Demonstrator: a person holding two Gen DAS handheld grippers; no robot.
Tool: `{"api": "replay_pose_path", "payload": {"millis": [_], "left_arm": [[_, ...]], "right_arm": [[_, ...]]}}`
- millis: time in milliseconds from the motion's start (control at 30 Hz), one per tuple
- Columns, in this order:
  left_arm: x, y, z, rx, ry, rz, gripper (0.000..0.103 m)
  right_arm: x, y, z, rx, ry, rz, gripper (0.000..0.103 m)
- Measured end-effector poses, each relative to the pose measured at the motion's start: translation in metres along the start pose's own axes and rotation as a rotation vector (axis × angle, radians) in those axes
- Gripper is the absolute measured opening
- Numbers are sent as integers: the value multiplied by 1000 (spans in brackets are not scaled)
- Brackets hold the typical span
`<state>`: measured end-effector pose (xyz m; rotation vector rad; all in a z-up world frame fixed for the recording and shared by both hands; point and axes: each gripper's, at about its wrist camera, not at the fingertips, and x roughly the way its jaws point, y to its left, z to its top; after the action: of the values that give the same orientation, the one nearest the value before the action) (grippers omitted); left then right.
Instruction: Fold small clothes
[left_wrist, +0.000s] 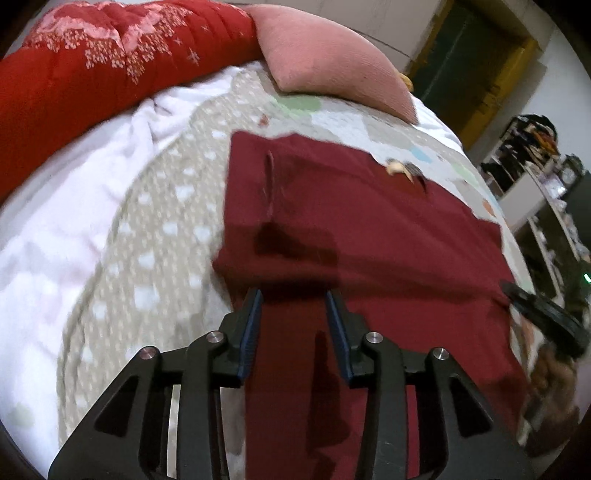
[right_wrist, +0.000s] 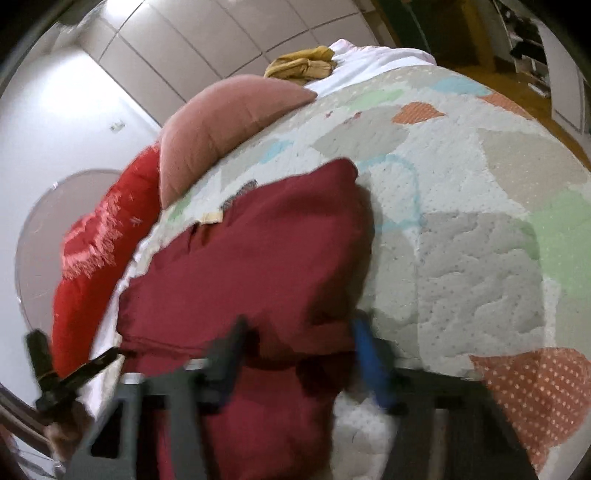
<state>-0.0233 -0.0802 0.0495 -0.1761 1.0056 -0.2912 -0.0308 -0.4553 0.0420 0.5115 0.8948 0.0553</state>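
Observation:
A dark red garment (left_wrist: 351, 229) lies partly folded on the patterned bed cover (left_wrist: 147, 240), with a pale label (left_wrist: 397, 168) at its far edge. My left gripper (left_wrist: 294, 299) is over its near left part, jaws apart, and the cloth runs flat between and under the blue pads without being pinched. In the right wrist view the same garment (right_wrist: 258, 258) bulges up in a thick fold. My right gripper (right_wrist: 299, 347), blurred, stands open at its near edge with cloth between the fingers. Each gripper shows at the edge of the other's view.
A pink pillow (left_wrist: 325, 55) and a red patterned quilt (left_wrist: 92, 74) lie at the far side of the bed. A yellow cloth (right_wrist: 303, 64) sits behind the pillow. White sheet (left_wrist: 55, 221) lies to the left. Cluttered shelves (left_wrist: 535, 166) stand beyond the right bed edge.

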Motion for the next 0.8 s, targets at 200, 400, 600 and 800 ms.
{"api": "replay_pose_path", "payload": {"millis": [200, 400, 600, 800], "left_arm": [[-13, 10, -40, 6, 50, 21, 35], [-35, 19, -69, -6, 67, 6, 35], [-57, 17, -94, -13, 91, -34, 35], [-77, 12, -129, -7, 132, -68, 59]], "right_arm": [[4, -13, -1, -11, -27, -110, 21], [-37, -12, -12, 70, -34, -44, 29], [-86, -3, -81, -42, 63, 36, 62], [-109, -17, -148, -44, 153, 48, 62]]}}
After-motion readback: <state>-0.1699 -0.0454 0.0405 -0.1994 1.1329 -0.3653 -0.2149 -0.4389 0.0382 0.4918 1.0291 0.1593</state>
